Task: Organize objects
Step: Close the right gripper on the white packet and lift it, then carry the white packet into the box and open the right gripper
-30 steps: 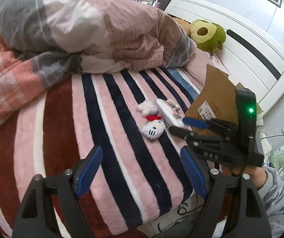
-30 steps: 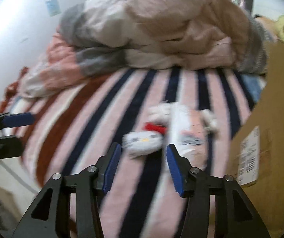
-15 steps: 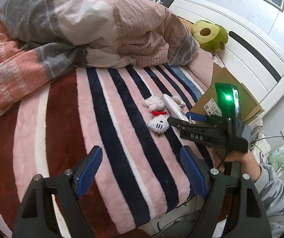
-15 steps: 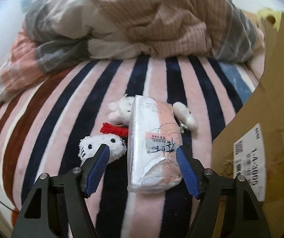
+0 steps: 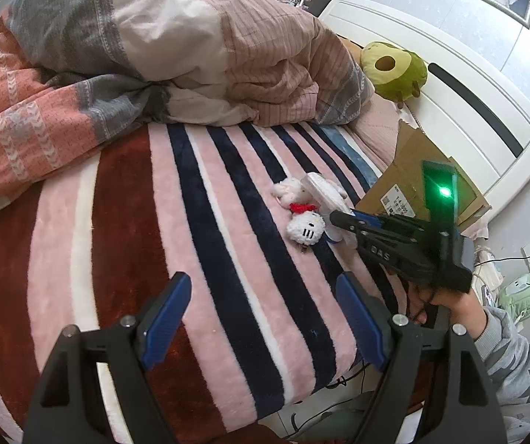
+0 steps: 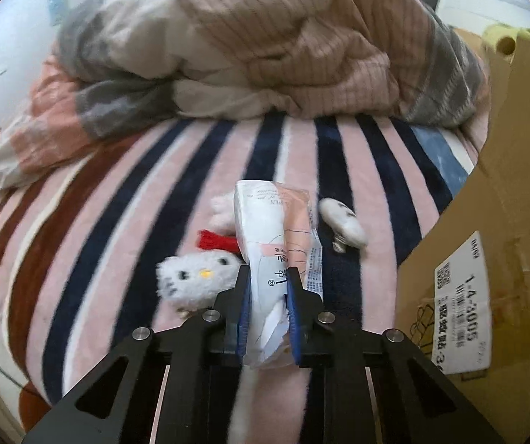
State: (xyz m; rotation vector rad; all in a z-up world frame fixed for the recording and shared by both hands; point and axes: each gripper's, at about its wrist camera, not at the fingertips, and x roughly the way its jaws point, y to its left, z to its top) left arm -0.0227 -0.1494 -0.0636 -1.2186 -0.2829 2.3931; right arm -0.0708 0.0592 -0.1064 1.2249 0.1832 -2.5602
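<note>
**Soft pack pinched at one end, could slip**

Crinkly white-and-pink plastic tissue pack point(image 6: 276, 244) lay on the striped plush bed blanket point(image 6: 124, 203), its near end squashed in the right tool point(image 6: 268, 305), whose jaws had just closed. Film could slide or tear. Fluffy white cat plush point(image 6: 191, 277) touching it could snag. Left tool point(image 5: 265, 318) wide, empty.
</note>
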